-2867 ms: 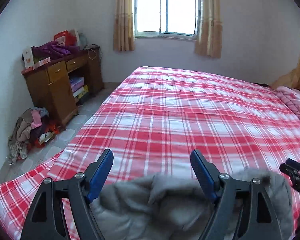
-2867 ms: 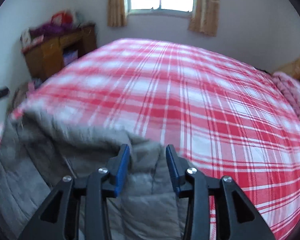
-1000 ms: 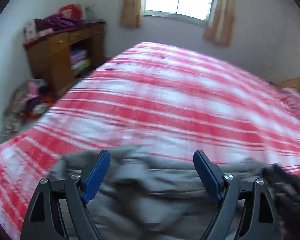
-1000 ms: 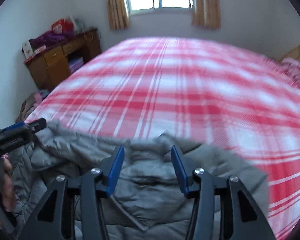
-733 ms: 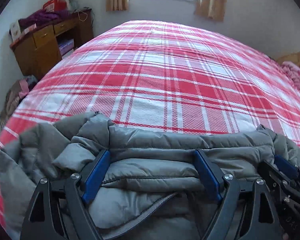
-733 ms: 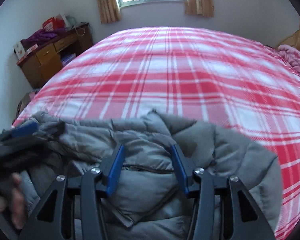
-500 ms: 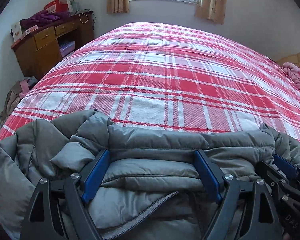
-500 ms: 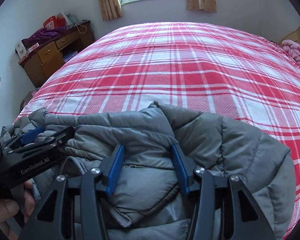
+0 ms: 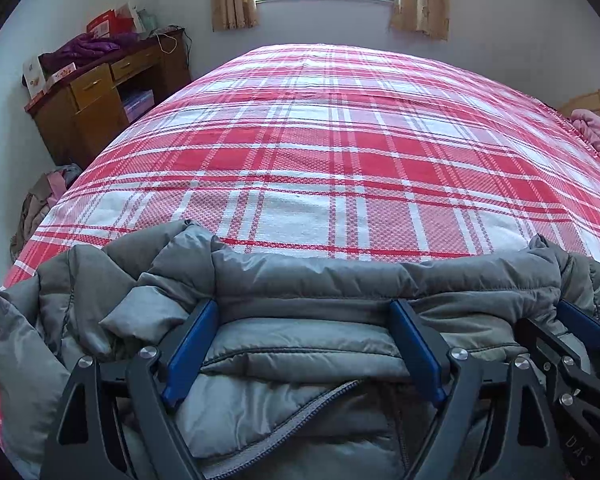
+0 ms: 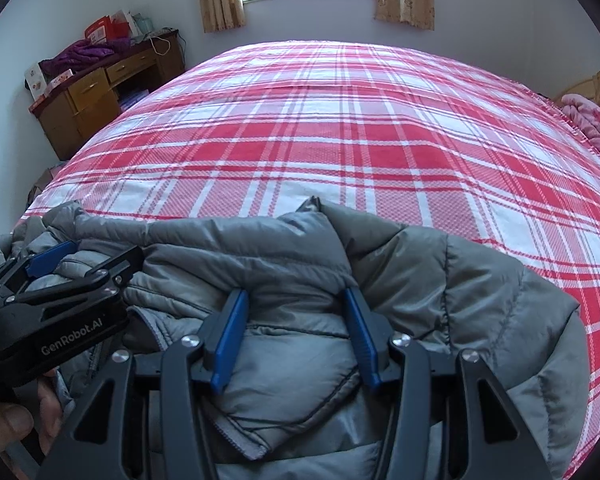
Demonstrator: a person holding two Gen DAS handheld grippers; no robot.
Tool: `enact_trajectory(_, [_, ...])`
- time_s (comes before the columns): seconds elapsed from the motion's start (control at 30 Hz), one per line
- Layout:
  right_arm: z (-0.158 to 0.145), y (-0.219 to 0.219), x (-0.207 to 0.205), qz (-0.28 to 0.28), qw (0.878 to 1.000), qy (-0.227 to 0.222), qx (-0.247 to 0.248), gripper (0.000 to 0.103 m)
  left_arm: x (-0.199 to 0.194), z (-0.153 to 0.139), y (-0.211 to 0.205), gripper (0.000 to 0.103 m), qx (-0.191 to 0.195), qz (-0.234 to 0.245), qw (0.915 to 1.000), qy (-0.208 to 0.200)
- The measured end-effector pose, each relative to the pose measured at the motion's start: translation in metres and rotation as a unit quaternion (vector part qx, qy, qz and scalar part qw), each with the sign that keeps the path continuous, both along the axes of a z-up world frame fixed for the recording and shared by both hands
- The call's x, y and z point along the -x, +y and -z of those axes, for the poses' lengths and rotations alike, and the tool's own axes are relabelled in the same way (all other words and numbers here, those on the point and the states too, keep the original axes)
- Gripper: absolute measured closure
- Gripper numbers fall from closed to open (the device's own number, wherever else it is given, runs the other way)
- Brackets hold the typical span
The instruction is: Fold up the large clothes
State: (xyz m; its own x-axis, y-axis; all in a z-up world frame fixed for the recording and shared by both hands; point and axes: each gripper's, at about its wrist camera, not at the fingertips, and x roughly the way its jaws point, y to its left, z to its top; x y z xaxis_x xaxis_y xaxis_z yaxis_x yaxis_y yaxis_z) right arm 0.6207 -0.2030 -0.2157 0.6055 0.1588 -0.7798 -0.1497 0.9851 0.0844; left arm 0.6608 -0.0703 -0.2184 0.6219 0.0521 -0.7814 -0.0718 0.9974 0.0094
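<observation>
A grey puffer jacket (image 9: 340,280) lies bunched on the near edge of a bed with a red and white plaid cover (image 9: 340,140). My left gripper (image 9: 302,306) has its jaws wide apart, pressed on a broad padded fold near the zip. In the right wrist view the jacket (image 10: 460,280) spreads to the right, and my right gripper (image 10: 294,294) is shut on a narrower fold of it. The left gripper (image 10: 96,256) shows at that view's left, the right gripper (image 9: 556,326) at the left wrist view's right edge. The jacket's lower part is hidden under the grippers.
A wooden desk (image 9: 92,112) piled with clothes and boxes stands at the left wall. A heap of clothes (image 9: 40,208) lies on the floor beside the bed. A pink blanket (image 9: 596,136) sits at the bed's right side. A hand (image 10: 8,420) holds the left gripper.
Both grippers came down with the jacket, which now rests on the bed's near edge. Over the last half second nothing has visibly moved.
</observation>
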Motion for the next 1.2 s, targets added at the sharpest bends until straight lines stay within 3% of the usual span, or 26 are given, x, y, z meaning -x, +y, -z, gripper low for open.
enact_trajectory(0.63, [0.002,0.002,-0.002,-0.001,1.0,0.001,0.004,0.05,-0.001,0.001,-0.001,0.016,-0.004,0.0,1.0,0.0])
enact_trajectory(0.73, [0.002,0.003,-0.002,-0.001,1.0,0.001,0.004,0.05,-0.003,0.002,-0.005,0.014,-0.018,0.002,0.9998,0.003])
enact_trajectory(0.87, [0.0,0.002,-0.004,-0.006,1.0,0.006,0.003,0.05,0.001,-0.019,0.001,0.014,-0.026,0.014,0.9994,0.018])
enact_trajectory(0.9, [-0.005,-0.003,-0.002,-0.009,1.0,0.011,-0.006,0.044,0.009,-0.032,0.008,0.014,-0.018,0.014,0.9997,0.007])
enact_trajectory(0.93, [-0.012,-0.009,0.004,-0.004,1.0,0.011,-0.012,0.028,0.024,-0.051,0.019,0.014,-0.004,0.018,0.9997,-0.013])
enact_trajectory(0.97, [-0.02,-0.017,0.012,0.005,1.0,0.005,-0.018,0.022,0.037,-0.062,0.028,0.014,0.003,0.02,0.9995,-0.025])
enact_trajectory(1.07, [-0.044,-0.047,0.054,0.012,1.0,-0.015,-0.023,0.02,0.089,-0.086,0.056,0.014,-0.012,0.025,0.9989,-0.038])
enact_trajectory(1.2, [-0.043,-0.088,0.124,0.024,0.999,0.008,-0.033,0.02,0.17,-0.082,0.092,0.014,-0.044,0.013,0.9988,-0.018])
